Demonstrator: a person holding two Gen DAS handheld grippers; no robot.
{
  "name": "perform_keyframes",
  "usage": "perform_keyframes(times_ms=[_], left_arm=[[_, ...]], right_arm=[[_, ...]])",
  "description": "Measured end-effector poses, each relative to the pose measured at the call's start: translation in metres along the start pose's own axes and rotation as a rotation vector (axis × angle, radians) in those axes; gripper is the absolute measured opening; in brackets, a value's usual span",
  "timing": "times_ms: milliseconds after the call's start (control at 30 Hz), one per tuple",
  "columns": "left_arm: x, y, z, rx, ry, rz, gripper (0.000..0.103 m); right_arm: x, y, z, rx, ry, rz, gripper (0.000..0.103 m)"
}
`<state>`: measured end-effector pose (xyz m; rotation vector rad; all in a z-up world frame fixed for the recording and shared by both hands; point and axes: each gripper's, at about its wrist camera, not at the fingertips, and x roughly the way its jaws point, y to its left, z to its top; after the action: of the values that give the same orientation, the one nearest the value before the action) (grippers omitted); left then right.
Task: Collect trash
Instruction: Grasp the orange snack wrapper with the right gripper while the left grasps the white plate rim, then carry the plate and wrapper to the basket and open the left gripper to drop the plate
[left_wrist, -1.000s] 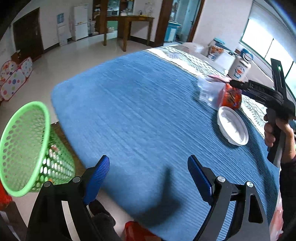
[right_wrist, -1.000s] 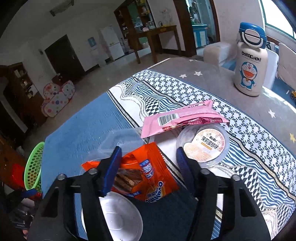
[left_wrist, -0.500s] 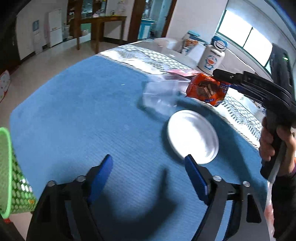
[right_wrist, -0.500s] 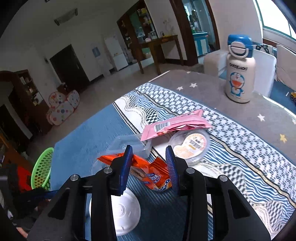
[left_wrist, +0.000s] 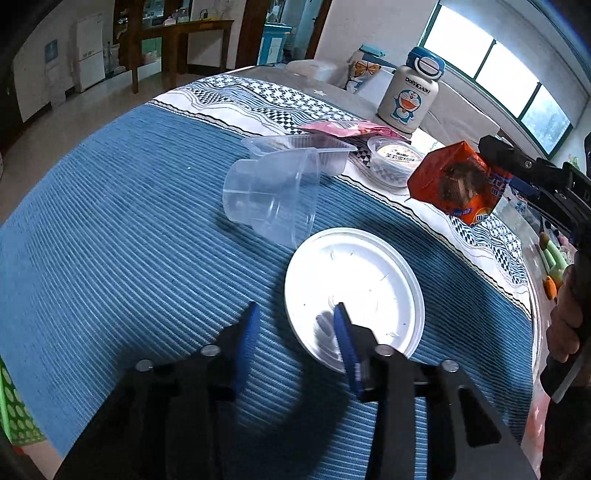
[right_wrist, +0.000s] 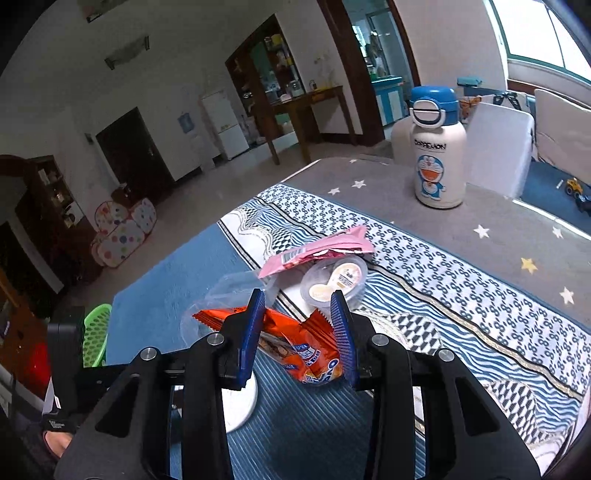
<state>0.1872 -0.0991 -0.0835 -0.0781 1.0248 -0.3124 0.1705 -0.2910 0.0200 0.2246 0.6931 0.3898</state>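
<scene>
Wrapper (right_wrist: 295, 345): orange, pinched in our right fingers (right_wrist: 297, 325), lifted off tabletop (left_wrist: 129, 240) | left fingers (left_wrist: 295, 325) closing over white lid's (left_wrist: 354, 280) rim, not gripping it yet.

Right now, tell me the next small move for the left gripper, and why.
Probably nudge the left gripper sideways so its closing jaws straddle the near rim of the white lid. One pad sits over the lid, the other over the blue mat, nothing gripped. The right gripper already holds the orange wrapper lifted.
</scene>
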Motion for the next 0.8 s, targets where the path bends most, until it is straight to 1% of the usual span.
perform_keyframes(times_ms=[33,67,167,300,467,600,700,800], left_arm=[[0.0,-0.001,0.0,0.0,0.001,-0.007,0.026],[-0.001,-0.001,-0.002,-0.001,0.001,-0.014,0.023],[-0.003,-0.004,-0.002,0.002,-0.01,-0.002,0.018],[-0.015,0.001,-0.006,-0.017,-0.021,-0.014,0.01],[-0.033,0.005,-0.016,-0.016,-0.042,-0.012,0.007],[-0.056,0.018,-0.028,-0.028,-0.068,-0.011,0.006],[-0.075,0.034,-0.037,-0.039,-0.092,0.011,0.006],[-0.097,0.057,-0.046,-0.073,-0.121,0.036,0.006]], right_arm=[[-0.001,0.0,-0.001,0.003,-0.001,0.0,0.037],[-0.003,-0.001,-0.002,0.006,-0.002,0.0,0.037],[-0.007,0.0,-0.004,0.01,-0.005,-0.001,0.037],[-0.014,0.005,-0.008,0.0,-0.008,-0.002,0.037],[-0.022,0.018,-0.011,-0.013,-0.016,0.007,0.037],[-0.028,0.036,-0.014,-0.036,-0.018,0.025,0.037],[-0.028,0.053,-0.016,-0.062,-0.014,0.038,0.037],[-0.026,0.074,-0.018,-0.084,-0.009,0.056,0.037]])
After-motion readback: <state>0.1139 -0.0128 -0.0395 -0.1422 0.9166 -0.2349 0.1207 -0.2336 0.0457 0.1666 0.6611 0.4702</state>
